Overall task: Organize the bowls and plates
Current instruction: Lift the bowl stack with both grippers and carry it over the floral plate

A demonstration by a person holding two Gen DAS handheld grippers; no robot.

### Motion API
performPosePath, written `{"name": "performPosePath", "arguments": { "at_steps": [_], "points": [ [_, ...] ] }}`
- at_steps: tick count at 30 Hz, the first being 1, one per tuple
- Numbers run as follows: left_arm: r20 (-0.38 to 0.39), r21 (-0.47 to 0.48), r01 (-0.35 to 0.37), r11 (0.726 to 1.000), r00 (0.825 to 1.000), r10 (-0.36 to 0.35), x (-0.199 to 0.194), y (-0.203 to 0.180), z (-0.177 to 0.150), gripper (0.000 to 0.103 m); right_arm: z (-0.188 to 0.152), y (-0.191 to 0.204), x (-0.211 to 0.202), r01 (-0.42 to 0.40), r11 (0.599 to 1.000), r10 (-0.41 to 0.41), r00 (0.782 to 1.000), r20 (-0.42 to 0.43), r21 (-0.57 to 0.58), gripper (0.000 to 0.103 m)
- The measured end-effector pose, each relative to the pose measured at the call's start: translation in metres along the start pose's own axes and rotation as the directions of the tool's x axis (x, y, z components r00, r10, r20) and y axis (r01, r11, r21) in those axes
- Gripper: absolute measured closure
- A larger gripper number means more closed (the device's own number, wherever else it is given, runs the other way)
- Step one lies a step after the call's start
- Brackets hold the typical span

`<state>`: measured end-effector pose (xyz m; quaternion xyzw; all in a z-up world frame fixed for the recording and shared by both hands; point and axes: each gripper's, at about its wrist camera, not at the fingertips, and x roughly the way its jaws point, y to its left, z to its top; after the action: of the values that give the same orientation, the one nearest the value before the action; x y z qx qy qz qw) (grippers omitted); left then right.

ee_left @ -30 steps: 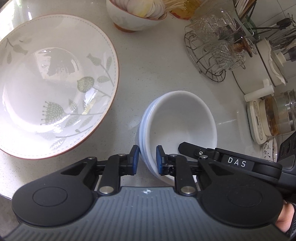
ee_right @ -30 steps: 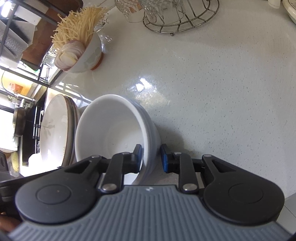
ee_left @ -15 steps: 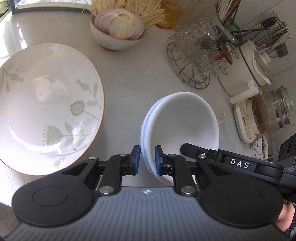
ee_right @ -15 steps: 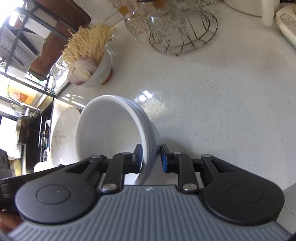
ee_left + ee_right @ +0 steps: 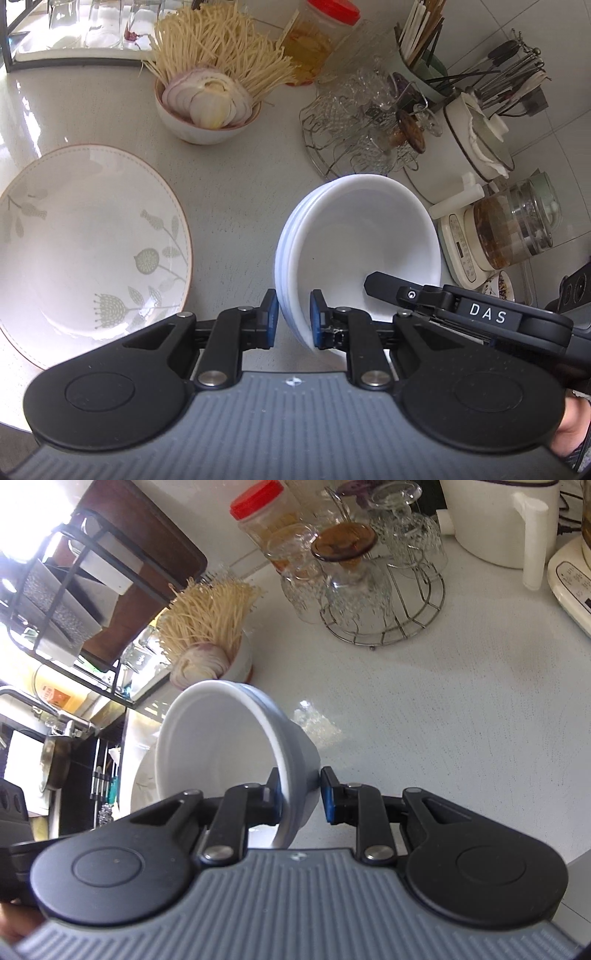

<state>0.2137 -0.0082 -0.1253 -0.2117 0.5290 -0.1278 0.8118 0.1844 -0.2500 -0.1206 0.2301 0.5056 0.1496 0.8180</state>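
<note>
A stack of plain white bowls hangs above the counter, held from both sides. My left gripper is shut on its near rim. My right gripper is shut on the opposite rim of the same stack; its black finger shows inside the bowl in the left wrist view. A large shallow floral bowl with a brown rim lies on the counter to the left of the stack; its edge shows behind the stack in the right wrist view.
A bowl of noodles and sliced onion stands at the back. A wire rack of upturned glasses, a red-lidded jar, a white pot, a utensil holder and a glass kettle crowd the right.
Both grippers have lifted the white bowl stack up off the counter. The floral bowl and the other counter items now look smaller and farther below.
</note>
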Motion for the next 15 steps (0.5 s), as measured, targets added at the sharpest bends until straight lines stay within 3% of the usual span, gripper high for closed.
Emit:
{"name": "performPosePath", "arguments": {
  "at_steps": [15],
  "points": [
    [0.059, -0.017, 0.034, 0.999, 0.998, -0.033, -0.029, 0.01, 0.006, 0.082, 0.006, 0.028, -0.013, -0.017, 0.999, 0.019, 0.998, 0.059, -0.037, 0.078]
  ]
}}
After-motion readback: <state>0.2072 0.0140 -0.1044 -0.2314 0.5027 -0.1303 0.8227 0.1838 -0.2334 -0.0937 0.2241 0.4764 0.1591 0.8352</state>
